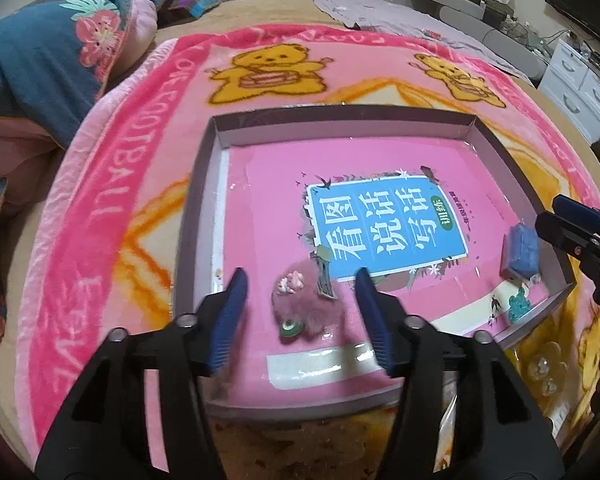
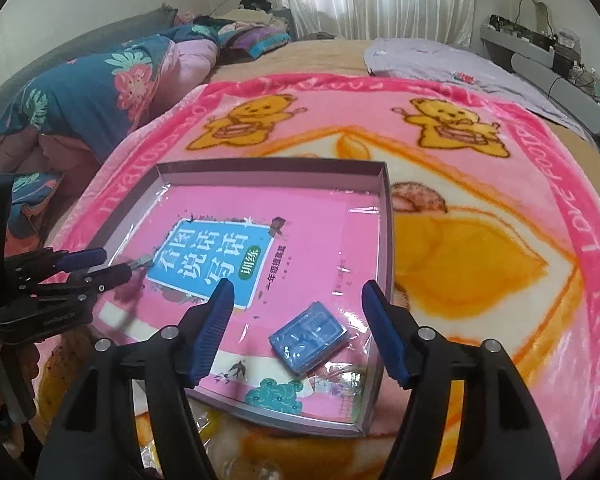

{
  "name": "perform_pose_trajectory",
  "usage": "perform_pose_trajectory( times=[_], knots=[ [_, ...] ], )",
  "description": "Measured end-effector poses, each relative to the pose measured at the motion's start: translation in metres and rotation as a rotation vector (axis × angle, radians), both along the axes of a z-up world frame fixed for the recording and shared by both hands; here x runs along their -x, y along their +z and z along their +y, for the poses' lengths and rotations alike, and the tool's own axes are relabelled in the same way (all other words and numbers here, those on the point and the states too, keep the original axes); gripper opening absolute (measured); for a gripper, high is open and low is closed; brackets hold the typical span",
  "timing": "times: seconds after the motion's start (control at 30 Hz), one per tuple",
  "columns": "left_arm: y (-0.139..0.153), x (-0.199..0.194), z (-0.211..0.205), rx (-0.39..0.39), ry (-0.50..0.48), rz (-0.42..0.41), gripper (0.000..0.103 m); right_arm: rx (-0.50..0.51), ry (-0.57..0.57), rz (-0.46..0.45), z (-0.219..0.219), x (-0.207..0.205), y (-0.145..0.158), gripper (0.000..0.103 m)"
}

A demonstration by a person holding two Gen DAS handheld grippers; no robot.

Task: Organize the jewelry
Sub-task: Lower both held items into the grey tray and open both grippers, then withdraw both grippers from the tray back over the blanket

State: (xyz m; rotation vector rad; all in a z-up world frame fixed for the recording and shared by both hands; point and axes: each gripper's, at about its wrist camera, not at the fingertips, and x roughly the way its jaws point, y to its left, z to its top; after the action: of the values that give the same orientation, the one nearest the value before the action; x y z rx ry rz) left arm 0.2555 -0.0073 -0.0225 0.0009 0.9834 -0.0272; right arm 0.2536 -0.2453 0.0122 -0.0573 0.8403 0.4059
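A shallow grey box lid (image 1: 204,184) (image 2: 386,216) lies on the pink bear blanket, with a pink plastic-wrapped book (image 1: 384,224) (image 2: 212,260) inside it. A fluffy pink hair clip (image 1: 306,308) lies on the book between the fingers of my open left gripper (image 1: 300,312), which hovers just above it. A small blue case (image 2: 309,336) (image 1: 520,250) lies near the box's right wall, between the fingers of my open right gripper (image 2: 298,328). The left gripper (image 2: 96,264) shows at the left of the right wrist view, and the right gripper (image 1: 560,226) at the right of the left wrist view.
The pink bear blanket (image 1: 140,200) (image 2: 480,248) covers the bed. A folded floral quilt (image 1: 40,64) lies at the left. A lilac garment (image 2: 460,64) lies at the far right. Clear plastic bags with small items (image 1: 544,368) lie by the box's near right corner. White drawers (image 1: 580,88) stand beside the bed.
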Motion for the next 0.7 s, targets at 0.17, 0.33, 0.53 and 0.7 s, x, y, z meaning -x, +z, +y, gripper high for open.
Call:
perform_pose_trajectory(
  times=[0.17, 0.33, 0.53, 0.7],
  knots=[
    [0.015, 0.012, 0.004, -0.001, 0.024, -0.031, 0.086, -0.023, -0.004, -0.041, -0.005, 0.009, 0.016, 0.081],
    [0.039, 0.027, 0.006, -0.026, 0.043, -0.082, 0.094, -0.039, -0.009, -0.085, -0.013, 0.023, 0.033, 0.086],
    [0.069, 0.050, 0.014, -0.008, 0.071, -0.146, 0.094, -0.069, -0.024, -0.133, -0.027, 0.050, 0.053, 0.092],
    [0.090, 0.073, 0.020, 0.013, 0.089, -0.199, 0.094, -0.087, -0.035, -0.159, -0.037, 0.073, 0.067, 0.093]
  ],
)
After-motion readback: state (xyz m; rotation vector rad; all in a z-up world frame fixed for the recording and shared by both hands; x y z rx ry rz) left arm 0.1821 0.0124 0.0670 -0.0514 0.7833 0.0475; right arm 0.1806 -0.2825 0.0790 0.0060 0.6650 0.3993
